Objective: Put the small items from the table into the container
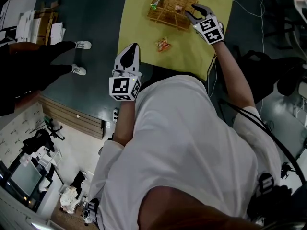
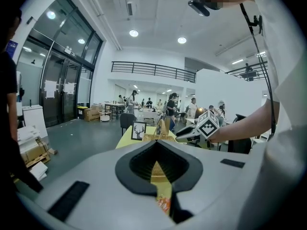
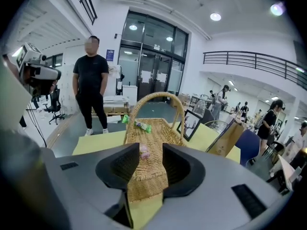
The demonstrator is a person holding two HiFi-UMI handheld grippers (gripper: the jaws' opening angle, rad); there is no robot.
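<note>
While our outstretched right gripper (image 1: 191, 11) tilts down, jaws wide and empty, at the basket's (image 1: 165, 17) three o'clock, our left gripper (image 1: 129, 51), shut on nothing, faces the wrapped sweet (image 1: 163, 45) at the basket's six o'clock.

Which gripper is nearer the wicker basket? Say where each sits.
Right. The right gripper hovers, jaws apart, at the near corner of the wicker basket; the left gripper hangs back at the edge of the table.

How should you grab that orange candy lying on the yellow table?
Probably pinch the orange candy across its short side, coming down from above: it lies flat on the yellow table, clear of the basket, with room either side.
</note>
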